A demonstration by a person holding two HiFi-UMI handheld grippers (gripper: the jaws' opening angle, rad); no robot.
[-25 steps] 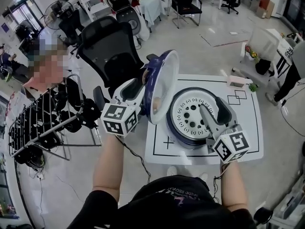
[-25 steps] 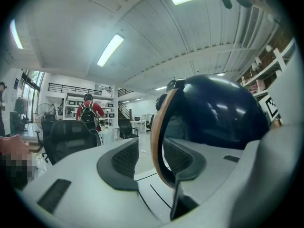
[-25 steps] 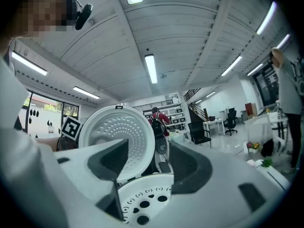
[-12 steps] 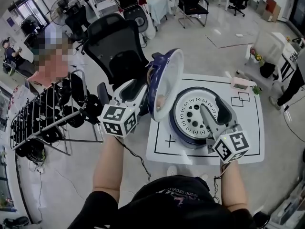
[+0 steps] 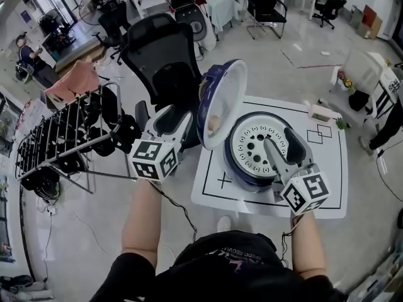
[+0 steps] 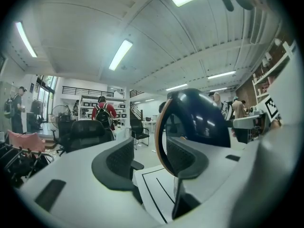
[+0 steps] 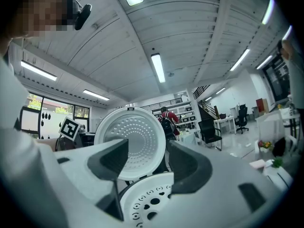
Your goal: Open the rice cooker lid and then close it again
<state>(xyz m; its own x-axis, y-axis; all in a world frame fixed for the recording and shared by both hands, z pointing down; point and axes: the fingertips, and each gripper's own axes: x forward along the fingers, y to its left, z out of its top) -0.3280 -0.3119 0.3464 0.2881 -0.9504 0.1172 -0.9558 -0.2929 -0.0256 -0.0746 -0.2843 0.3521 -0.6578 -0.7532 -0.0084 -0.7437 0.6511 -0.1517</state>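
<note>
Best to back left gripper (image 6: 152, 151) straight off the lid (image 5: 221, 99) rim without knocking it, as lid stood open, upright at cooker's (image 5: 236, 175) left edge; its jaws had just been opening, rim between them apparently unclamped, pointing near level; right gripper (image 7: 148, 156) lay level over cooker, jaws apart, empty.

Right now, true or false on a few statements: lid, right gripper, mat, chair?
1. The rice cooker lid stands open. True.
2. The right gripper is shut on the lid. False: its jaws are apart and empty, by the perforated inner plate.
3. The cooker sits on a white mat with black lines. True.
4. The black office chair stands right of the cooker. False: it is beyond the lid, to the left.
</note>
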